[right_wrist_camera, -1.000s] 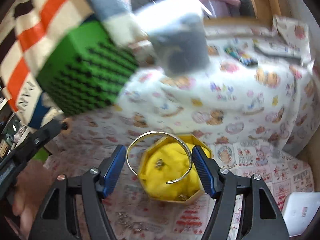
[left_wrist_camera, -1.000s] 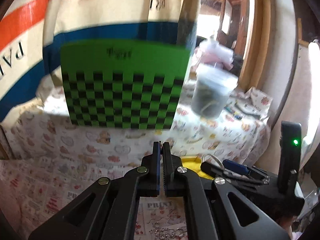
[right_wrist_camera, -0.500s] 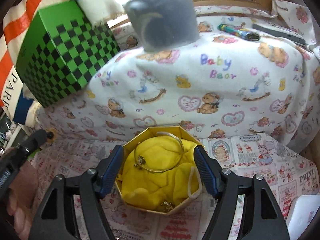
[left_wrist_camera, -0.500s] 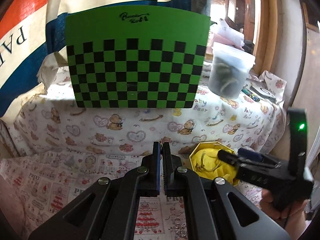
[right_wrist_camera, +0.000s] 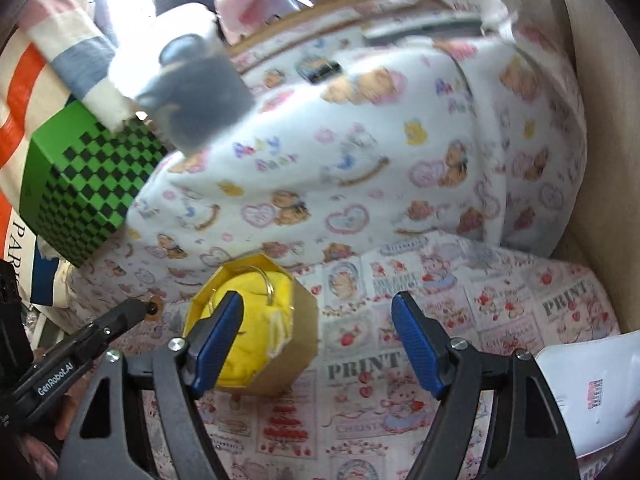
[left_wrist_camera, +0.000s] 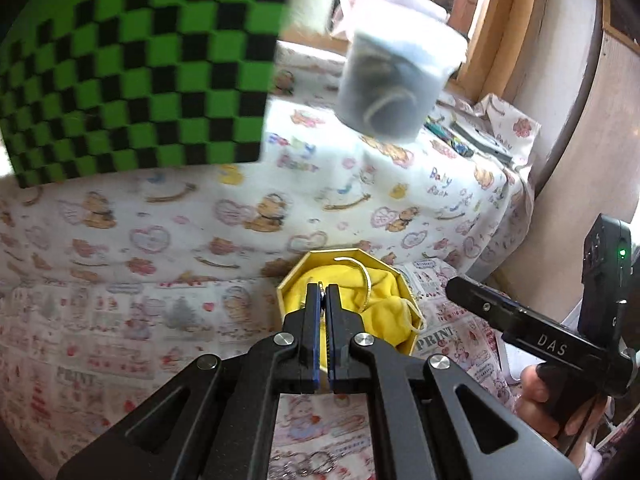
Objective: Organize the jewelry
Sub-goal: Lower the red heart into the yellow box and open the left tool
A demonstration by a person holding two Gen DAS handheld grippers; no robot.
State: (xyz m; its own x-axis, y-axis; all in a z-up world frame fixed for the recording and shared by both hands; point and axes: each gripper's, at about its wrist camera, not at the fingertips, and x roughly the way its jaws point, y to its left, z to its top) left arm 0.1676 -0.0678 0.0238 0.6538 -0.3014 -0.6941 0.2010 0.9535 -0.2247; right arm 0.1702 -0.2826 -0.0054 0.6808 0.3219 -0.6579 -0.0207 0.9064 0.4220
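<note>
Bangle (right_wrist_camera: pixel 264 284) now dropped in yellow box (right_wrist_camera: pixel 304 320); right tool (right_wrist_camera: pixel 320 312) released, left tool (left_wrist_camera: pixel 324 292) clenched on sth small.

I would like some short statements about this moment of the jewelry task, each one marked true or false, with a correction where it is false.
1. The right gripper has its jaws wide open and holds nothing. True.
2. The bangle lies in the yellow box. True.
3. The left gripper is wide open. False: its jaws are closed; whether something small is pinched between them cannot be told.
4. The yellow box is lined with blue cloth. False: the cloth is yellow.
5. The green checkered board lies flat on the table. False: it stands upright behind the box.
</note>
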